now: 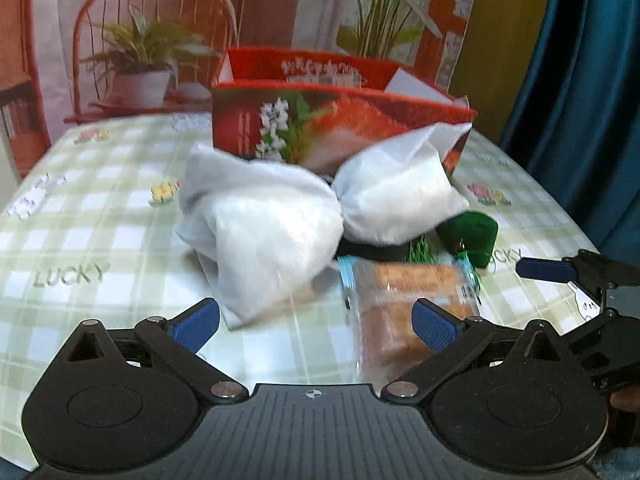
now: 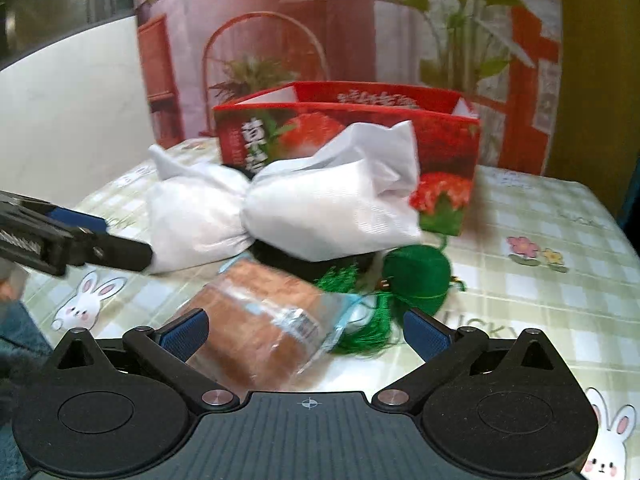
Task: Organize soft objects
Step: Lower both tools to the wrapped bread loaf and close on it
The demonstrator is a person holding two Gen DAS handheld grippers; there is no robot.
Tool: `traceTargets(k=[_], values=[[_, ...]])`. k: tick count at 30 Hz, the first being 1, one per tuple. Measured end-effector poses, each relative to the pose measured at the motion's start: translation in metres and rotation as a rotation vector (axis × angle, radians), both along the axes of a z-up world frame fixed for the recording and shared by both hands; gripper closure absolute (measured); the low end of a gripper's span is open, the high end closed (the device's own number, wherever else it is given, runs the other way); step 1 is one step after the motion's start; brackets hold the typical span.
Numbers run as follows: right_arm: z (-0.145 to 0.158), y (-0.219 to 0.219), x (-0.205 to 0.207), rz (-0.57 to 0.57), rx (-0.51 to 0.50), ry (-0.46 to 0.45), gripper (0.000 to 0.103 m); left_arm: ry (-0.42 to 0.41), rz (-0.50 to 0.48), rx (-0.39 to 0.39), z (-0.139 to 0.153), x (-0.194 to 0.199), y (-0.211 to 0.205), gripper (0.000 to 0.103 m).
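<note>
Two white soft pouches lie on the table, one to the left [image 1: 260,228] [image 2: 196,216] and one to the right [image 1: 400,196] [image 2: 332,212], in front of an open red strawberry box [image 1: 340,120] [image 2: 360,136]. A wrapped brown bread loaf [image 1: 404,312] [image 2: 260,320] lies nearest. A green yarn ball [image 1: 468,236] [image 2: 416,280] with green tassels [image 2: 360,328] sits to its right. My left gripper [image 1: 316,320] is open and empty, facing the left pouch and the loaf. My right gripper [image 2: 306,334] is open and empty over the loaf.
The table [image 1: 80,240] has a green checked cloth with rabbit and flower prints. A printed backdrop [image 1: 160,20] with chair and plants stands behind. A blue curtain [image 1: 580,80] hangs at the right. Each gripper shows in the other's view, the right [image 1: 560,270] and the left [image 2: 80,240].
</note>
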State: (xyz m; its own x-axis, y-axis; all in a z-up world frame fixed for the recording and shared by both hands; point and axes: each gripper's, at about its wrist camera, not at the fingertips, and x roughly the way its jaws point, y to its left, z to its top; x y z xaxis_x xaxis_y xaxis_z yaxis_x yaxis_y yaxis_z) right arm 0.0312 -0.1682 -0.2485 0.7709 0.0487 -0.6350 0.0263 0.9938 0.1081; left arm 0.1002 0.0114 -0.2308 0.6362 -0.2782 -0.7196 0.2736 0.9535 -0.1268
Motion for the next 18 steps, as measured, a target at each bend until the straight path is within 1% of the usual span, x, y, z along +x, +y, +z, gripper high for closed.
traceTargets(k=[3, 5, 6, 7, 9, 11, 12, 15, 17, 18], values=[[-0.002, 0.009, 0.001, 0.055, -0.013, 0.010, 0.001, 0.016, 0.009, -0.023, -0.005, 0.000, 0.005, 0.000], [-0.004, 0.015, 0.002, 0.093, -0.008, 0.024, 0.004, 0.020, 0.011, -0.034, -0.007, 0.000, 0.007, 0.000], [-0.005, 0.016, 0.003, 0.108, 0.003, 0.030, 0.007, 0.024, 0.011, -0.039, -0.008, 0.000, 0.008, 0.000], [-0.006, 0.018, 0.004, 0.126, 0.016, 0.037, 0.008, 0.029, 0.010, -0.044, -0.008, 0.000, 0.007, 0.000], [-0.008, 0.021, 0.005, 0.145, 0.019, 0.050, 0.008, 0.034, 0.006, -0.060, -0.010, 0.000, 0.008, 0.001], [-0.011, 0.023, 0.007, 0.151, 0.017, 0.065, 0.011, 0.036, 0.000, -0.084, -0.011, 0.000, 0.009, 0.003], [-0.012, 0.023, 0.008, 0.152, 0.021, 0.073, 0.014, 0.036, -0.001, -0.092, -0.011, 0.001, 0.008, 0.006], [-0.014, 0.023, 0.009, 0.150, 0.028, 0.077, 0.014, 0.048, -0.013, -0.112, -0.015, 0.004, 0.006, 0.012], [-0.016, 0.022, 0.008, 0.149, 0.031, 0.079, 0.014, 0.068, -0.039, -0.123, -0.019, 0.008, 0.002, 0.020], [-0.017, 0.023, 0.008, 0.149, 0.030, 0.085, 0.014, 0.080, -0.061, -0.126, -0.021, 0.011, -0.001, 0.032]])
